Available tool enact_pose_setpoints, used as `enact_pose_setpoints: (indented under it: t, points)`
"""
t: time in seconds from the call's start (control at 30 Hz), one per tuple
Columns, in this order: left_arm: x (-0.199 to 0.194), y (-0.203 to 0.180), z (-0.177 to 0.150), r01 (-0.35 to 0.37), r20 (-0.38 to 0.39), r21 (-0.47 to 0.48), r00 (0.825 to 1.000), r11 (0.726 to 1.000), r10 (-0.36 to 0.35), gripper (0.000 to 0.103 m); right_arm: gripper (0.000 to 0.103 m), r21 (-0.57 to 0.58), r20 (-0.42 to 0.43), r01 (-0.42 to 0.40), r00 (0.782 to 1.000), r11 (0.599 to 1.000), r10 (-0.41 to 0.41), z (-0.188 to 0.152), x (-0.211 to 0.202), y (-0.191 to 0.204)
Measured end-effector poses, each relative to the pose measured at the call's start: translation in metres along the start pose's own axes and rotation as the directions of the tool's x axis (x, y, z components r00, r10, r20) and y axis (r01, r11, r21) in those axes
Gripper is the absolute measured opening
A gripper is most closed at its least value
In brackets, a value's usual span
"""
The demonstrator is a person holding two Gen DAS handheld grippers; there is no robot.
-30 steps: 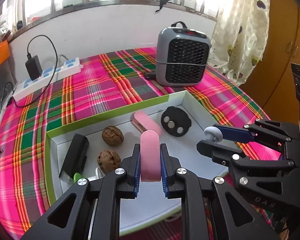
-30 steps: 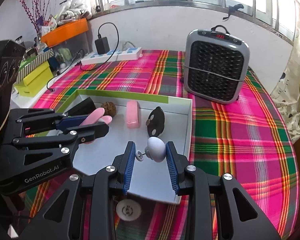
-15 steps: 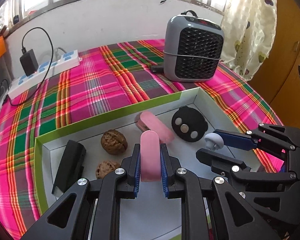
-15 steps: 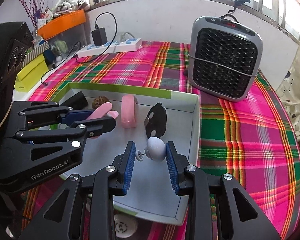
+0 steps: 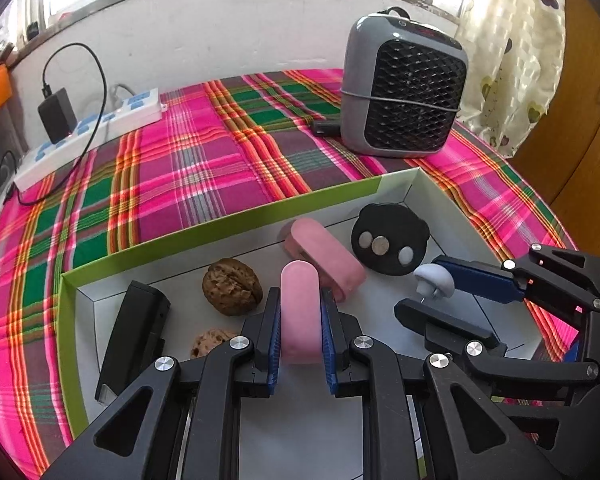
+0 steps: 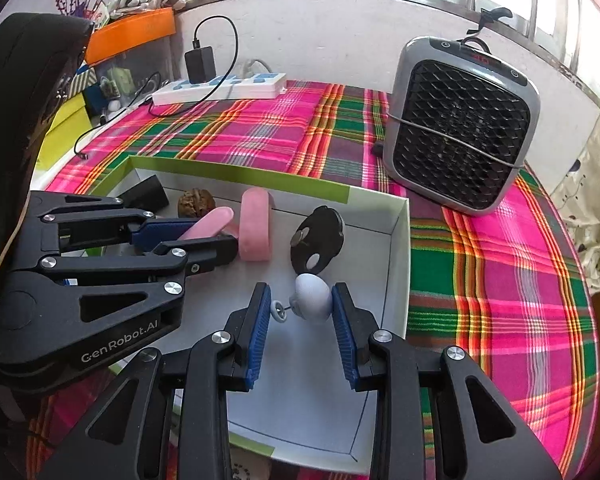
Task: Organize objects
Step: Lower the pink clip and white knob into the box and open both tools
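While both hang over the tray point(image 5: 228, 222), our left gripper point(image 5: 300, 322) clamps the pink bar point(image 5: 300, 312) upright at lower centre; right gripper point(image 6: 300, 312) pinches the grey knob point(image 6: 312, 298) crosswise.

Box floor point(image 6: 312, 392), 6 o'clock: bare, free passage.
Box back, 12 o'clock: crowded by walnut point(image 5: 231, 291), pink block point(image 5: 325, 255), black fob point(image 5: 389, 239).
Heater point(image 6: 462, 130), 1 o'clock: blocks tabletop point(image 6: 500, 288).
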State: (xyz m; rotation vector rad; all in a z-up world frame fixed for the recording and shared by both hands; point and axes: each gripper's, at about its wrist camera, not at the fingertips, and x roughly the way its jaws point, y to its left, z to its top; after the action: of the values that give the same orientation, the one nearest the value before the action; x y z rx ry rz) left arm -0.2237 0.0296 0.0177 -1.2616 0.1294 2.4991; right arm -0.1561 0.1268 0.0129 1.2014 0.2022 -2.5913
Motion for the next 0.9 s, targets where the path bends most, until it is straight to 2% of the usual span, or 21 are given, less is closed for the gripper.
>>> enact_pose_setpoints:
  t: [0.63,0.9]
  points:
    - [0.0026,0.0001,0.0011,0.001,-0.003,-0.001,1.0,1.0,-0.001,0.017,0.033,-0.016,0.001,0.017,1.0,1.0,-0.017,-0.0004,0.0019,0.0023]
    - [0.005,-0.0006,0.0009,0.005,-0.006,-0.003,1.0,1.0,-0.005,0.022,0.033,-0.02,0.0,0.02,1.0,1.0,-0.02,-0.0011,0.0023,0.0035]
